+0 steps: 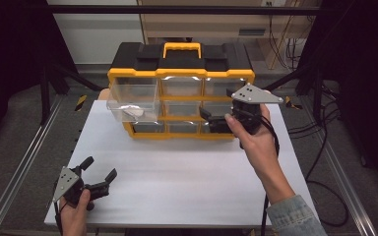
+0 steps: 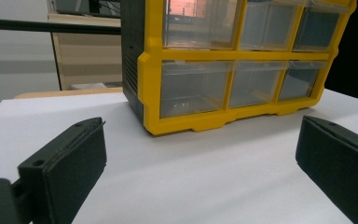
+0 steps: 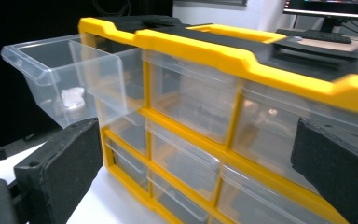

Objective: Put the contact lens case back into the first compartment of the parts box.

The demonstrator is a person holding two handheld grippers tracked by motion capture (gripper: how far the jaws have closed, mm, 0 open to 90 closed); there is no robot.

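A yellow-and-black organizer box (image 1: 181, 73) with clear drawers stands at the back of the white table (image 1: 177, 182). Its top left drawer (image 1: 133, 101) is pulled out, and a small white object (image 1: 134, 112) lies in it. My right gripper (image 1: 216, 110) is open and held close to the box's right drawers, with nothing between its fingers. In the right gripper view the box (image 3: 242, 60), the pulled-out drawer (image 3: 70, 74) and the white object (image 3: 72, 99) are close ahead. My left gripper (image 1: 98, 168) is open, low at the table's front left. It faces the box (image 2: 233, 56) from a distance.
Metal rails (image 1: 24, 162) run along both sides of the table. Black cables (image 1: 325, 162) lie on the floor at the right. A yellow carry handle (image 1: 182, 48) sits on top of the box. Bare table stretches between the box and the front edge.
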